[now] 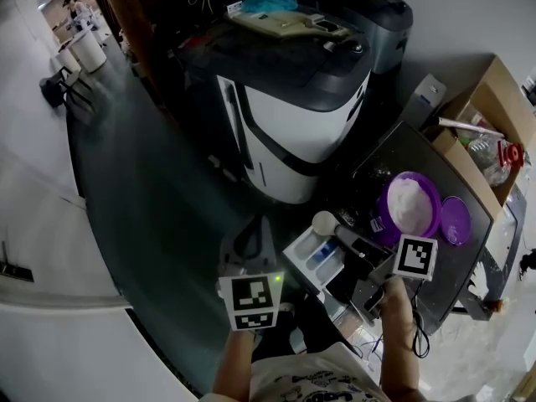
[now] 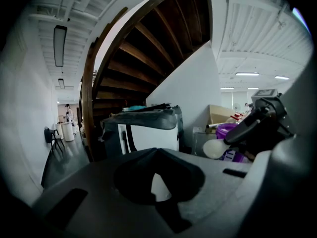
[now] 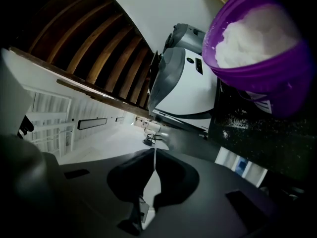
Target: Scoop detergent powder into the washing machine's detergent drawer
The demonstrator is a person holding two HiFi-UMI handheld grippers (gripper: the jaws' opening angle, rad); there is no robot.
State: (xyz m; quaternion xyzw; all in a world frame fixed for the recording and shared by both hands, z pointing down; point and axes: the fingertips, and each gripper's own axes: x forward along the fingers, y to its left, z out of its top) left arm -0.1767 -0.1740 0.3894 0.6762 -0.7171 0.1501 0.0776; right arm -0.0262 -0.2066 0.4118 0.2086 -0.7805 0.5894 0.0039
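A purple tub (image 1: 410,208) heaped with white powder stands on the dark machine top (image 1: 402,153), its lid (image 1: 456,220) beside it. The white detergent drawer (image 1: 316,258) with a blue compartment is pulled out below. My right gripper (image 1: 368,258) is shut on the dark handle of a scoop (image 1: 325,222), whose round white bowl hovers over the drawer's far end. The left gripper view shows that scoop (image 2: 214,148) in front of the tub (image 2: 229,131). My left gripper (image 1: 251,234) is shut and empty, left of the drawer. In the right gripper view the tub (image 3: 257,48) is close at upper right, the drawer (image 3: 242,168) below it.
A white and grey machine (image 1: 293,107) stands behind the drawer. An open cardboard box (image 1: 481,132) with bottles sits at the right. Dark wooden stairs (image 2: 148,48) rise overhead. Far down the hall at upper left is a person (image 1: 79,11) beside white bins.
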